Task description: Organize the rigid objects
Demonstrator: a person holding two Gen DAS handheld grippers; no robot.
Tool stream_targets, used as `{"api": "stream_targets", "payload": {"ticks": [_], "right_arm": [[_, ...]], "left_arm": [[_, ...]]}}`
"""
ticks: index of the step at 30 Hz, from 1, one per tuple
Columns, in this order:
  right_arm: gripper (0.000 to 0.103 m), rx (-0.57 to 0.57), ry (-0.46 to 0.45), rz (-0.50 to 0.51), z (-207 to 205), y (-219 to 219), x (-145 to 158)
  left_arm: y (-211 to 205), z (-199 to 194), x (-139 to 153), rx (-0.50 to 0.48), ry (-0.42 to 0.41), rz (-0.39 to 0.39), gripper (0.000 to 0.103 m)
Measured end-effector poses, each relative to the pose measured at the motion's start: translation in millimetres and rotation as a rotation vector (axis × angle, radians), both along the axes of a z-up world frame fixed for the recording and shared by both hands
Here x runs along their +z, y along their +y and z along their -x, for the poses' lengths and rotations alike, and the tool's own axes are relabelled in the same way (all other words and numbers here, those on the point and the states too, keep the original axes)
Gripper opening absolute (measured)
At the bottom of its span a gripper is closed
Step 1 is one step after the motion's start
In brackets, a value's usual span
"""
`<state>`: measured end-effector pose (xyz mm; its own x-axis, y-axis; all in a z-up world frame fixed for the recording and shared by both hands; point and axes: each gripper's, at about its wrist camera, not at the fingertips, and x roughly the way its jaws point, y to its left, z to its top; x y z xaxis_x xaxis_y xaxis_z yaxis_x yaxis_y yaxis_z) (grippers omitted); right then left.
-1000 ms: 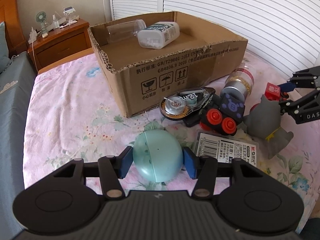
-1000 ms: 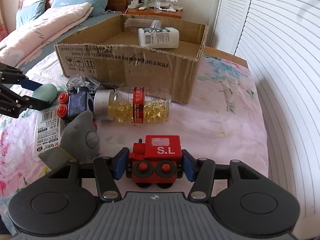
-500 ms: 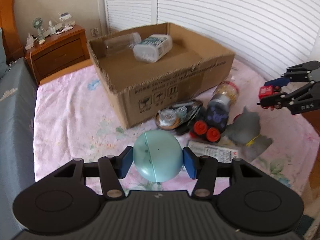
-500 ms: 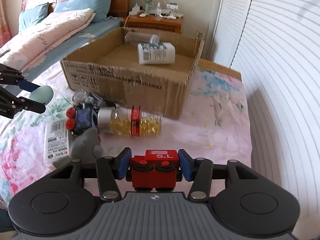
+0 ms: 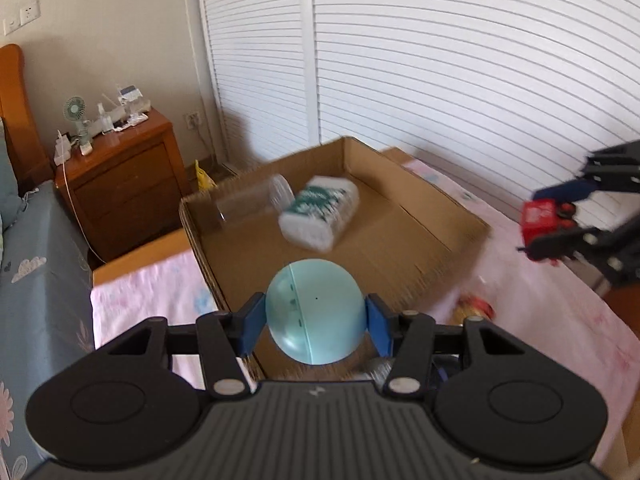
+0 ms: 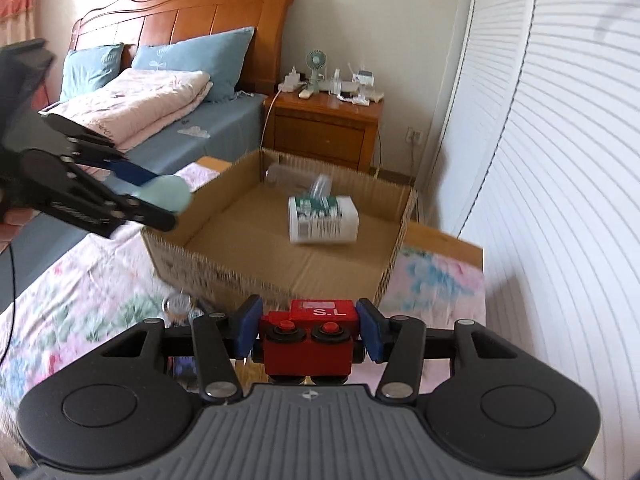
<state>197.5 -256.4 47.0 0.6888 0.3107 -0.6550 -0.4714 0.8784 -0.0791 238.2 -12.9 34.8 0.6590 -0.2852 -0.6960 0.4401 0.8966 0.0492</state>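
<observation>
Left gripper (image 5: 315,320) clamps pale blue ball (image 5: 315,311) above near edge of cardboard box (image 6: 280,240), right gripper (image 6: 307,334) pinches red toy train (image 6: 310,340) apparently short of box front wall; early release risks ball rolling off bed.

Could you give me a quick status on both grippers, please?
Left gripper shut on blue ball. Right gripper shut on red train. Both near box; nothing blocking.
</observation>
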Motion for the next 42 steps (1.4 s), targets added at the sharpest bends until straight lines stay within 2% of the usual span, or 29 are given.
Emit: {"api": "stream_targets", "payload": {"ticks": [1, 2, 3, 4, 5, 14, 22, 23, 24, 25, 27, 33, 42], "right_arm": [[0.056, 0.001, -0.004, -0.001, -3.2, 2.0, 2.1], [0.056, 0.002, -0.007, -0.001, -6.4, 3.7, 3.9], [0.056, 0.006, -0.008, -0.001, -9.6, 5.2, 5.0], [0.056, 0.007, -0.009, -0.001, -11.8, 6.5, 5.9], [0.056, 0.008, -0.008, 0.002, -14.0, 8.2, 6.4], [0.056, 0.023, 0.01, 0.028, -35.9, 25.7, 5.5], [0.056, 0.01, 0.025, 0.031, -68.5, 43.1, 7.3], [0.058, 0.0, 0.031, 0.026, -73.0, 44.9, 7.6], [0.072, -0.006, 0.034, 0.019, -76.2, 45.9, 8.1], [0.091, -0.017, 0.029, 0.018, -77.2, 46.8, 8.9], [0.103, -0.038, -0.017, 0.016, -71.6, 47.5, 11.7], [0.103, -0.047, -0.015, 0.035, -52.8, 47.2, 10.4], [0.103, -0.139, 0.043, 0.017, -23.0, 36.3, -1.7]], "left_arm": [[-0.4, -6.5, -1.0, 0.016, -0.018, 0.01, 0.054], [-0.2, -10.0, -1.8, 0.03, -0.036, 0.017, 0.069], [0.5, -12.1, -2.4, 0.041, -0.043, 0.017, 0.09], [1.8, -12.3, -3.0, 0.06, -0.061, 0.024, 0.096], [3.8, -10.3, -3.1, 0.071, -0.076, 0.034, 0.098], [10.6, 38.1, -17.0, 0.103, -0.012, 0.032, 0.098], [15.8, 89.6, -27.4, 0.14, -0.032, 0.071, 0.098], [17.3, 91.5, -27.9, 0.139, -0.031, 0.075, 0.098], [18.6, 93.9, -28.2, 0.139, -0.034, 0.076, 0.098], [19.8, 95.8, -28.6, 0.14, -0.037, 0.074, 0.098], [20.5, 99.2, -28.3, 0.141, -0.047, 0.063, 0.098], [22.1, 105.3, -30.4, 0.136, -0.044, 0.045, 0.098], [22.7, 113.4, -35.7, 0.163, -0.026, 0.036, 0.099]]}}
